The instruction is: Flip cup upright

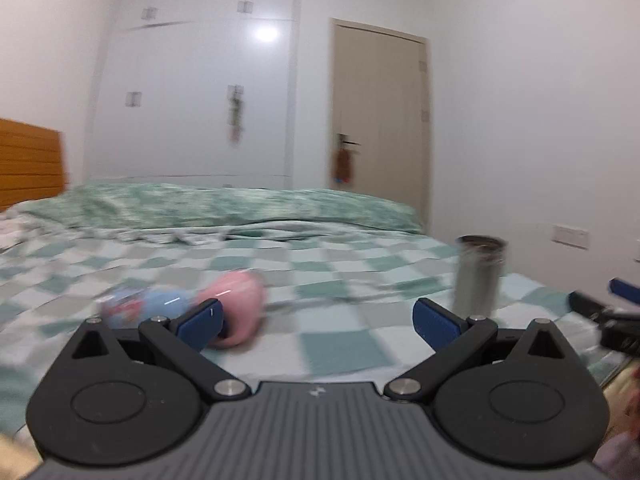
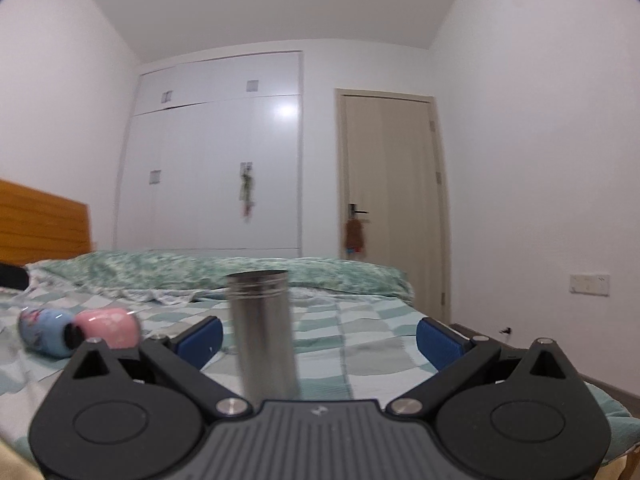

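A steel cup (image 2: 264,332) stands upright on the checked bed cover, open end up, between the spread blue fingers of my right gripper (image 2: 318,338), nearer the left finger, with gaps on both sides. It also shows in the left wrist view (image 1: 478,276), at the right. My left gripper (image 1: 316,320) is open and empty. A pink cup (image 1: 236,306) and a blue patterned cup (image 1: 144,306) lie on their sides just beyond its left finger; they also show in the right wrist view as pink (image 2: 110,326) and blue (image 2: 44,330).
The bed (image 1: 340,344) has a green-and-white checked cover and a rumpled green quilt (image 1: 224,204) behind. A wooden headboard (image 1: 28,160) is at the left. A white wardrobe (image 1: 196,92) and a beige door (image 1: 380,116) stand beyond. The right gripper (image 1: 608,316) shows at the right edge.
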`<state>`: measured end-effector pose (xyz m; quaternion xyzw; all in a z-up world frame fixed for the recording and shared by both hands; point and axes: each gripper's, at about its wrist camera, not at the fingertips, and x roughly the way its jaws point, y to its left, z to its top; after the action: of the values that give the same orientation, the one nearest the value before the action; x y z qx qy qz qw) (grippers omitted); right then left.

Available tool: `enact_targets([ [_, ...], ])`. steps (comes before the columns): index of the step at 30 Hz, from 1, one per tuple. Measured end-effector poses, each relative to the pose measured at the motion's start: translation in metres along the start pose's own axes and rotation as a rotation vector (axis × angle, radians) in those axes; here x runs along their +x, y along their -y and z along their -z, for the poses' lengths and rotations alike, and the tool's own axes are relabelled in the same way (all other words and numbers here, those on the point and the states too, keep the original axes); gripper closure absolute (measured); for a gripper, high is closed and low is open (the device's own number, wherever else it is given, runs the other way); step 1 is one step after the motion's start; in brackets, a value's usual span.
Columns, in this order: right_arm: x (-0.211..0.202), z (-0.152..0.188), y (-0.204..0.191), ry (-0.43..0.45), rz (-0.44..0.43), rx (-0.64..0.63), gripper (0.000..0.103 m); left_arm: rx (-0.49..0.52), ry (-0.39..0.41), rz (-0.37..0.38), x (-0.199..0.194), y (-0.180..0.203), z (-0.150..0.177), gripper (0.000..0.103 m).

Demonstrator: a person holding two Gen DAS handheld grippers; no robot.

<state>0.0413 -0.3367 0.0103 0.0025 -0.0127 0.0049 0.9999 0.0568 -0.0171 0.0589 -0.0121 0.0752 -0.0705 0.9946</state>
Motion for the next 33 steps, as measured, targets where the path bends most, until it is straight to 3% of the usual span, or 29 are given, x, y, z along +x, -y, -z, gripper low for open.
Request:
enact_targets([
  [4,-0.009,0.001,-0.015,-0.008,-0.037,-0.043,0.000,-0.030,0.027,-0.081,-0.018,-0.025,0.027,0.000],
  [9,-0.017,0.001,-0.031,-0.023,-0.060,-0.074,0.000,-0.040,0.036,-0.120,-0.019,-0.037,0.038,0.000],
  [33,-0.018,0.003,-0.040,-0.054,-0.046,-0.099,0.000,-0.013,0.043,-0.122,-0.025,-0.035,0.055,0.000],
])
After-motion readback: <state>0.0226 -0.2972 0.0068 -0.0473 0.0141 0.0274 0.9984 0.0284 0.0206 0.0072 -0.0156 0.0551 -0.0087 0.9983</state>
